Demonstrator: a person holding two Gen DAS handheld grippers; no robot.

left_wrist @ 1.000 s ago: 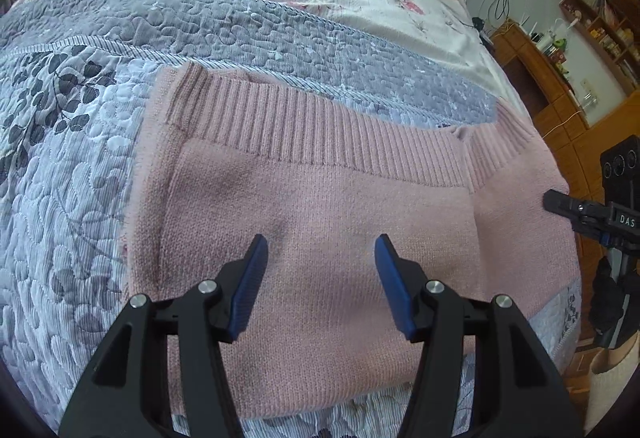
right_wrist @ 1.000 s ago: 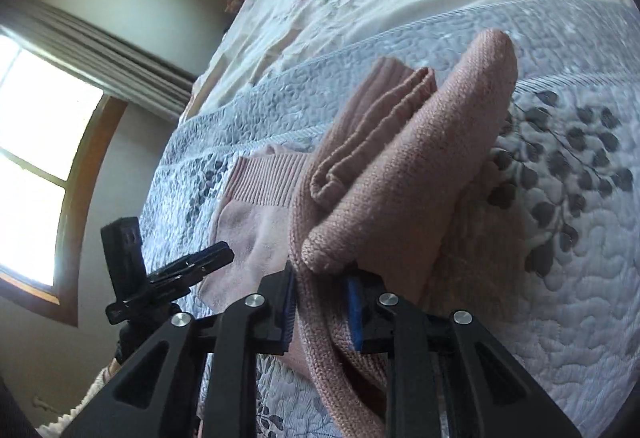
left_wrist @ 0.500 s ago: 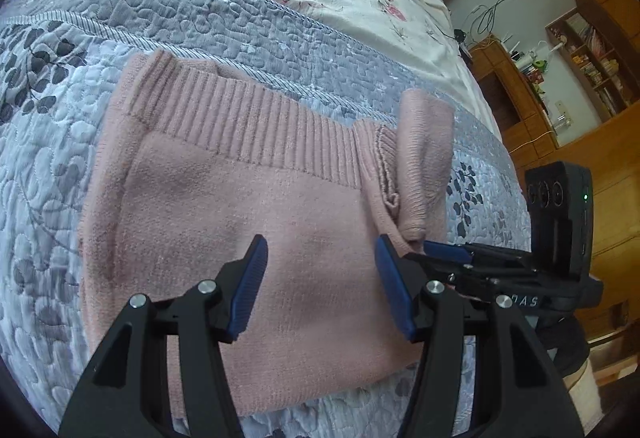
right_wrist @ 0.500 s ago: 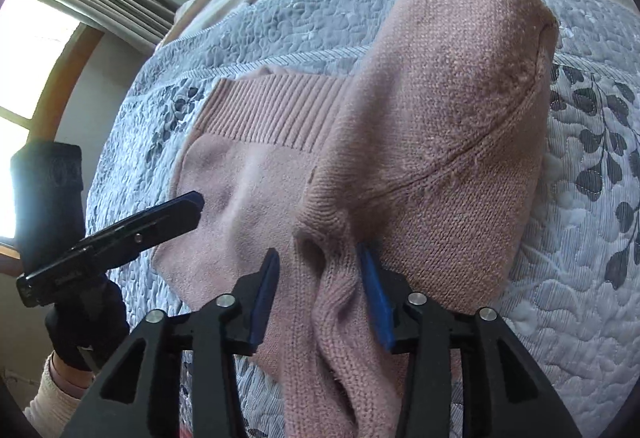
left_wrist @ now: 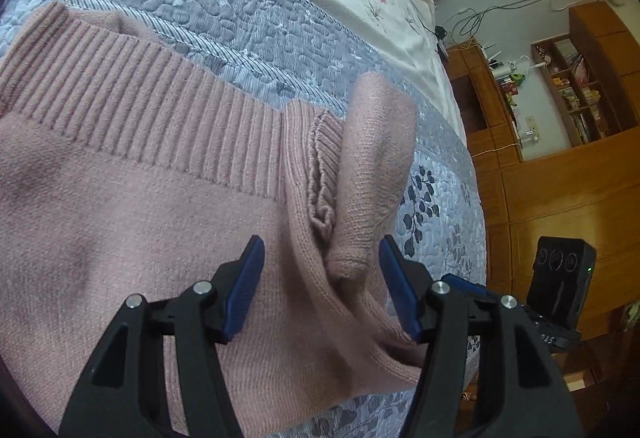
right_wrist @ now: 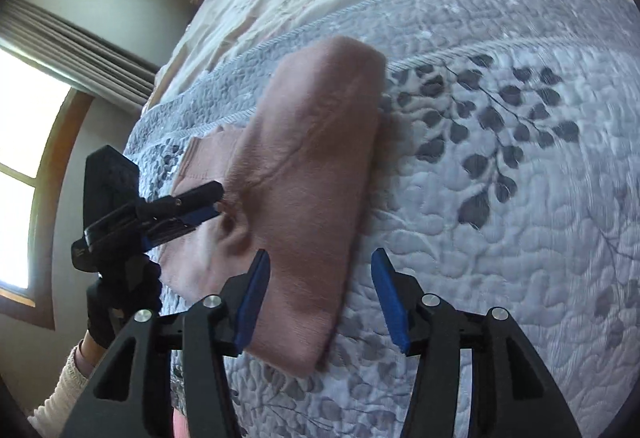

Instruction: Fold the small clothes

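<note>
Sweater (left_wrist: 132,222): pink, lying flat on the quilt (left_wrist: 248,18), its sleeve (left_wrist: 372,174) folded over its body.
Left gripper (left_wrist: 322,288): jaws spread, over the sleeve.
Right gripper (right_wrist: 318,296): jaws spread, released, above the sleeve.

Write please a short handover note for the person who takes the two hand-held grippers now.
Left hand-held gripper: open, empty, above the pink knit sweater.
Right hand-held gripper: open, empty, over the folded sleeve side.
The sweater lies on the grey quilt, ribbed hem away from you.
Done: the right side is folded in over the body.
Left: fold the other side in, then fold it in half and smooth it.
</note>
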